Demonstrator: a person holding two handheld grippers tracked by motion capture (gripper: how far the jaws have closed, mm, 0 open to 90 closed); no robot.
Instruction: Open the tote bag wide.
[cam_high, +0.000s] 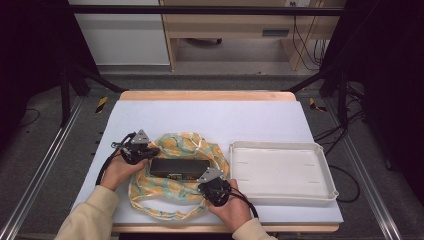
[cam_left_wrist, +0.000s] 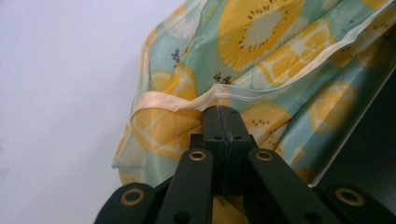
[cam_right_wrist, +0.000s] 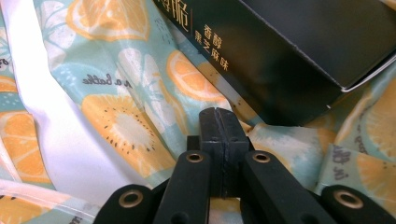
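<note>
fruit-print bag (cam_high: 177, 175) lies crumpled at the near middle of the white table (cam_high: 210, 117), a black box (cam_high: 179, 167) resting in its mouth. left gripper (cam_left_wrist: 222, 111) is clenched at the bag's left rim, seemingly pinching the hem; right gripper (cam_right_wrist: 218, 113) is clenched against the near fabric, grip unclear. bagging the box seems underway; next the rims need lifting apart. an empty white tray (cam_high: 320, 170) sits right

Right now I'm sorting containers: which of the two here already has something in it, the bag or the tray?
The fruit-print bag: a black box lies in it. The white tray to its right holds nothing.
</note>
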